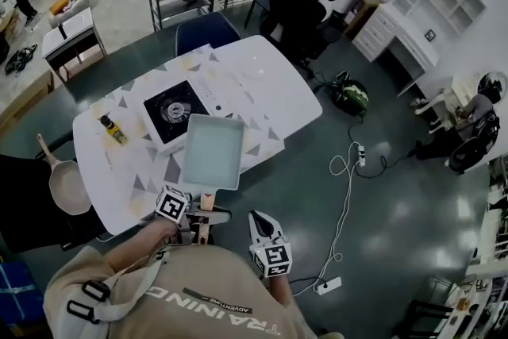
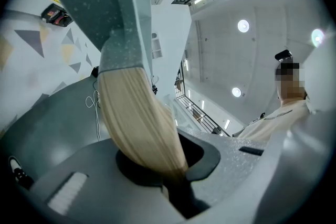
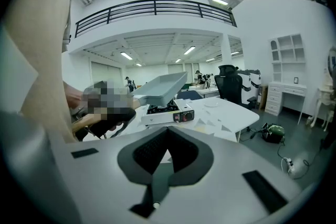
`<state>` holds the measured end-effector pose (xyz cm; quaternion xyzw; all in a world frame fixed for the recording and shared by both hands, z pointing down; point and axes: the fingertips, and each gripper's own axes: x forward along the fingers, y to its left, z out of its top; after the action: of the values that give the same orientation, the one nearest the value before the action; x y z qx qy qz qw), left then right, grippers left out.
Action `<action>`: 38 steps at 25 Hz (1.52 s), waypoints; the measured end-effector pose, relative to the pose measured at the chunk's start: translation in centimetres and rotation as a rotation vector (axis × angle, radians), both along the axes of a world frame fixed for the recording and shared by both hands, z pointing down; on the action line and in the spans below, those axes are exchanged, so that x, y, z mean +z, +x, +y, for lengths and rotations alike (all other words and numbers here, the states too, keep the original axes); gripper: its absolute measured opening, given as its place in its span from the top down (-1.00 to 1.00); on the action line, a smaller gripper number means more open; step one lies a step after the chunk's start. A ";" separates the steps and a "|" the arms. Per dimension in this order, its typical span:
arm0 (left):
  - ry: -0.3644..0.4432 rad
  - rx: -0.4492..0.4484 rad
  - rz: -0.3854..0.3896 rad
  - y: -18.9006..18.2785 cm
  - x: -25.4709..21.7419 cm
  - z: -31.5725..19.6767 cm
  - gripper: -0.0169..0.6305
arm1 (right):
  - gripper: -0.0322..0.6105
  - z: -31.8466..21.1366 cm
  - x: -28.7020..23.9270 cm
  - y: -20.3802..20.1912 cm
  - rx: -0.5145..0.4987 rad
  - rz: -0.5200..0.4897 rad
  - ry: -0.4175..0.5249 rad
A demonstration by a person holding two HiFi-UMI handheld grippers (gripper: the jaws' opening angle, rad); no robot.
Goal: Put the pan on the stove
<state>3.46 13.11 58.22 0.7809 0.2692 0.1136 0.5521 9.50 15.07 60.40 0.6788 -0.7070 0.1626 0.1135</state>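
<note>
A square pale-teal pan (image 1: 213, 152) with a wooden handle (image 1: 205, 210) hangs over the table's near edge. It is just in front of the portable gas stove (image 1: 176, 113) and overlaps the stove's near right corner. My left gripper (image 1: 198, 220) is shut on the handle (image 2: 137, 118), and the pan (image 2: 100, 2) rises tilted above it. The right gripper (image 1: 262, 230) sits low beside my body, off the table, jaws together and empty. In the right gripper view the pan (image 3: 160, 87) floats above the stove (image 3: 170, 112), left of that gripper (image 3: 165, 157).
The white patterned table (image 1: 270, 83) also carries a small yellow bottle (image 1: 113, 129) left of the stove. A beige frying pan (image 1: 67, 185) lies at its left edge. A blue chair (image 1: 205, 32) stands behind. Cables (image 1: 345, 171) and a power strip (image 1: 327, 283) lie on the floor to the right.
</note>
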 end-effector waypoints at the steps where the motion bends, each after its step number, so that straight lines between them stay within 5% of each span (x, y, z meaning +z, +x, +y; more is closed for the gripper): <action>1: 0.001 0.003 0.004 0.2 0.1 -0.7 0.84 | 0.90 -0.9 0.0 0.3 0.001 0.008 0.001; 17: -0.057 -0.035 -0.022 2.6 0.5 -8.6 0.82 | 0.90 -10.7 1.7 2.6 -0.075 -0.043 -0.025; 28: 0.018 -0.221 -0.046 8.1 0.0 -15.2 0.82 | 0.90 -20.3 0.9 8.3 -0.336 -0.046 0.007; 38: -0.002 -0.418 -0.080 12.4 0.3 -19.2 0.82 | 0.90 -25.3 1.8 12.4 -0.505 -0.073 0.033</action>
<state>15.88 -6.06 58.56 0.8140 0.0792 0.0271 0.5748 21.86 -10.27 62.23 0.4760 -0.8604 0.1420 0.1141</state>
